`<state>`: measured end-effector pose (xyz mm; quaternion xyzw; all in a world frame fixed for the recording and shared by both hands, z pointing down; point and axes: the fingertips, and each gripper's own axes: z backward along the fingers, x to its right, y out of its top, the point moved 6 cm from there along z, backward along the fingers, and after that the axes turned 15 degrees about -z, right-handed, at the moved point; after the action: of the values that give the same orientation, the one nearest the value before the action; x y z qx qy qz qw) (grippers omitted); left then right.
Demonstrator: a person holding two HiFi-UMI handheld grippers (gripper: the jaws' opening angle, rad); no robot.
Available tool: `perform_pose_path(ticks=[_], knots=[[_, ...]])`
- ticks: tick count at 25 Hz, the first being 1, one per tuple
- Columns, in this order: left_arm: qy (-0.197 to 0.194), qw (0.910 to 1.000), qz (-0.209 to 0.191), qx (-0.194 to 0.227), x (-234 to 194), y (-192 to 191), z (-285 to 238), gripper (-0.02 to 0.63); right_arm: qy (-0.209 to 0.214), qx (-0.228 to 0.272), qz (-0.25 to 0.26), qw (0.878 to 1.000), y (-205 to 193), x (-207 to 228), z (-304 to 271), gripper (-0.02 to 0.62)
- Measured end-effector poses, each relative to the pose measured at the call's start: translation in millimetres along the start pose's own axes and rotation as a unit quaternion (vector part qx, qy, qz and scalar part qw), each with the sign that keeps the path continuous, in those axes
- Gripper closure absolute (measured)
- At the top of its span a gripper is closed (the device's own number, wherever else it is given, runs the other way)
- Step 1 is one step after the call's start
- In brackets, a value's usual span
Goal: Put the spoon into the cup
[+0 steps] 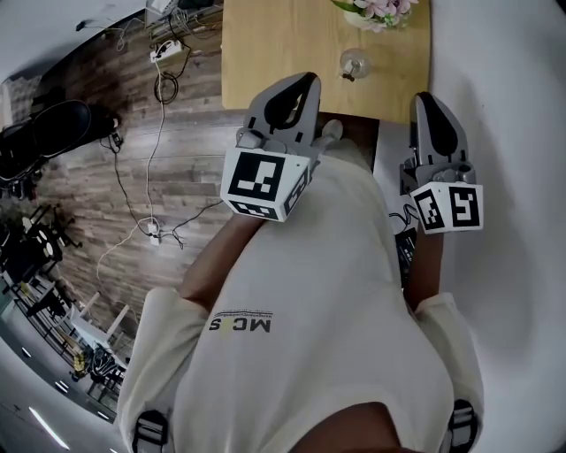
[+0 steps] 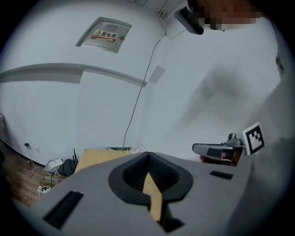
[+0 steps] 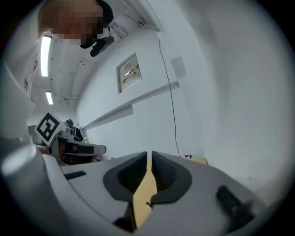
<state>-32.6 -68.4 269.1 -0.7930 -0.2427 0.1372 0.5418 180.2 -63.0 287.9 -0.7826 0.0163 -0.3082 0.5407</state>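
Observation:
A clear glass cup (image 1: pixel 354 64) stands on the wooden table (image 1: pixel 274 44) at the top of the head view. No spoon shows in any view. My left gripper (image 1: pixel 303 81) is held up in front of the person's pale shirt, near the table's front edge. Its jaws meet at the tip with nothing between them (image 2: pixel 147 155). My right gripper (image 1: pixel 425 99) hangs to the right of the table, beside the white wall. Its jaws stand together too, empty (image 3: pixel 149 155). Both gripper views look at the white wall, and each shows the other gripper from the side.
A pot of pink flowers (image 1: pixel 380 11) sits at the table's far edge. Cables and a power strip (image 1: pixel 164 51) trail over the wood floor on the left, by a black chair (image 1: pixel 44 128). A white wall (image 1: pixel 513 106) runs along the right.

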Motion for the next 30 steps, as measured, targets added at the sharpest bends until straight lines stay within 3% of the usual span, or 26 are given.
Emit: perform_pose_path(ticks=[9, 30], knots=[[-0.008, 0.9996, -0.021, 0.016, 4, 4, 15, 0.594, 0.028, -0.010, 0.019, 0.999, 9, -18, 19, 0.554], [-0.020, 0.9997, -0.004, 0.009, 14, 1, 3, 0.594, 0.050, -0.047, 0.037, 0.997, 0, -22, 10, 0.554]])
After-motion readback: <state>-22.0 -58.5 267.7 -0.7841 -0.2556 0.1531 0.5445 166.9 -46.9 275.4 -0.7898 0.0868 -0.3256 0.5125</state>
